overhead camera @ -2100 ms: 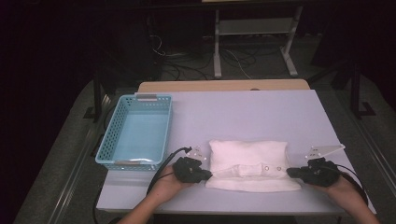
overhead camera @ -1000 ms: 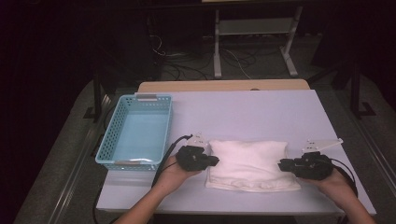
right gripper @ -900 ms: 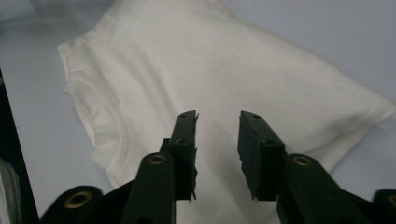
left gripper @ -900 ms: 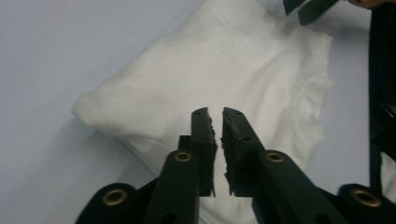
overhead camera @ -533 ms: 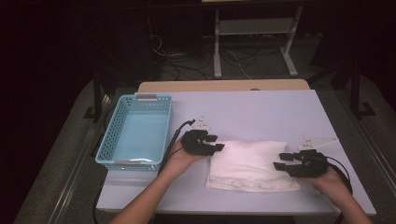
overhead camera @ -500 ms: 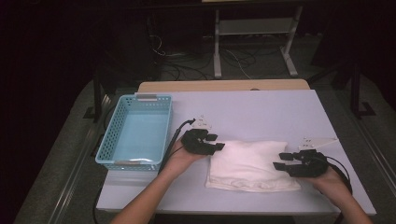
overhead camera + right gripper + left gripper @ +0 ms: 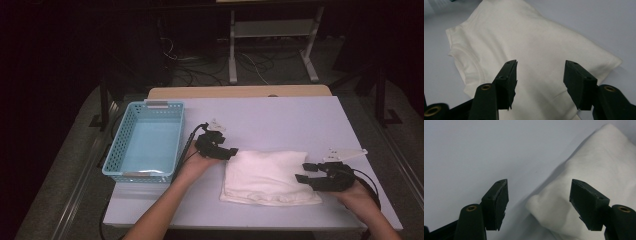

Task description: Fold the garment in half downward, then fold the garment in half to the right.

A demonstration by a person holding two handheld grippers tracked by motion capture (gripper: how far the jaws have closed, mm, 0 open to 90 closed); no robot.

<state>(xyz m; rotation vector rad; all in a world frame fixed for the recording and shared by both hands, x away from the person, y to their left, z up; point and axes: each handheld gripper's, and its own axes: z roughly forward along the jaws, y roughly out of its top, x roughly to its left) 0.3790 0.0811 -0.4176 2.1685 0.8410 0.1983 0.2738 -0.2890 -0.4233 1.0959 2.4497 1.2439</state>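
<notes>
Two grippers and one garment make up what we are working with, on a pale lavender rectangular table that takes up the middle of the high view. At the left of that table stands a light blue plastic lattice basket, with nothing in it that we can see. Right of centre, toward the lower edge of the table, lies the folded white cotton T-shirt, flat on the tabletop and well apart from the basket. Our left gripper sits just beside the shirt's upper left corner, and our right gripper at its right edge. Both sets of jaws have just been opening and stand apart with nothing pinched: in the left gripper view a shirt corner lies below the gap, and in the right gripper view the cloth lies under it. We judge a fold has been released; next we probably need to re-grip the bundle and carry it to the basket.
</notes>
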